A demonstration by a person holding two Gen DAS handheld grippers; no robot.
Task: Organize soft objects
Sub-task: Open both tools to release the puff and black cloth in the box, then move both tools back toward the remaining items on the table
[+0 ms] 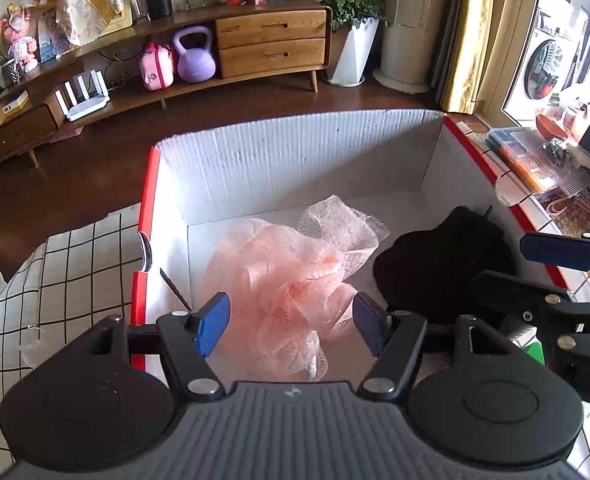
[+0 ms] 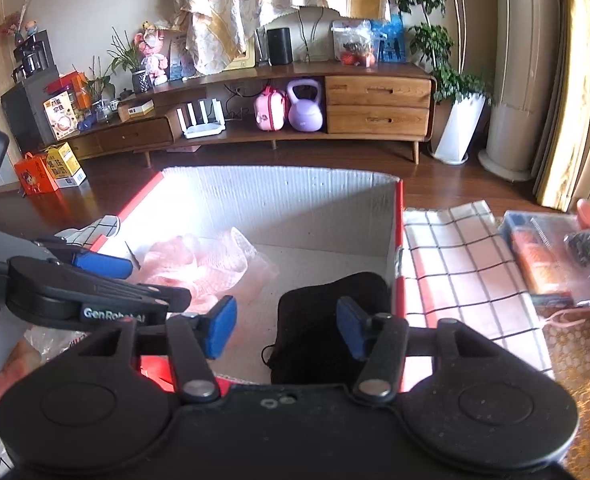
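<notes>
A white cardboard box (image 1: 295, 160) with red edges holds two soft things. A pink mesh bath pouf (image 1: 283, 272) lies on its floor at the left, and a black knitted cloth (image 1: 435, 272) lies at the right. My left gripper (image 1: 291, 326) hangs open just over the pouf, its blue pads apart and not pressing on it. In the right wrist view my right gripper (image 2: 286, 326) stands open above the black cloth (image 2: 315, 320), with the pouf (image 2: 199, 260) to its left. Each gripper's blue fingers (image 1: 559, 250) show at the edge of the other's view.
The box (image 2: 275, 200) rests on a white checked cloth (image 2: 455, 260). A clear plastic case (image 2: 555, 260) with orange contents lies to the right. A hand (image 2: 11, 368) holds the left gripper. A wooden cabinet (image 1: 271, 40) stands across the dark floor.
</notes>
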